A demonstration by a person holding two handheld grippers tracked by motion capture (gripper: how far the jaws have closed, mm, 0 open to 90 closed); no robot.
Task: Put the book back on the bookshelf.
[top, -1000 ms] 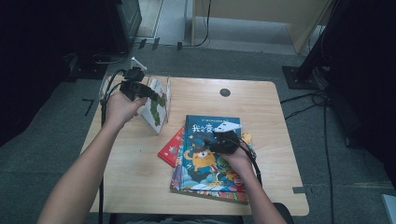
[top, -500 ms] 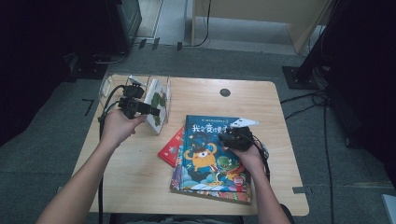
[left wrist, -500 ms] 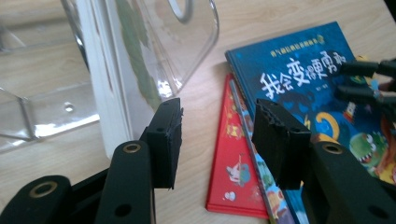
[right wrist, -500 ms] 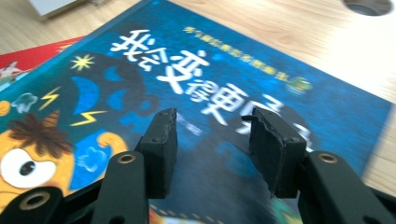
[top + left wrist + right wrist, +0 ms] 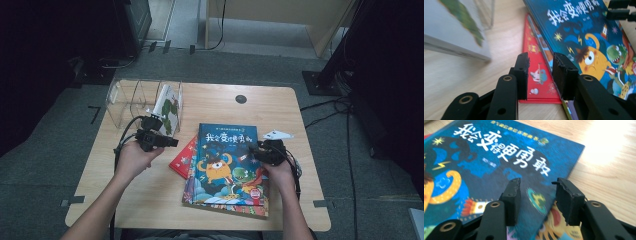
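The blue picture book is seen lying on top of a stack on the worktop, overlapping a red book. The right gripper is held at its right edge, the left gripper near the red book; both sets of fingers have just been closing, with nothing gripped.

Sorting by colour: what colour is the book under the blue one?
Red, clearest in the left gripper view.

This looks like a lab or test room, not a home. A small wooden table stands alone on grey carpet. Black cables run over the floor. Dark stands and a black box sit around it, near a plain wooden desk.
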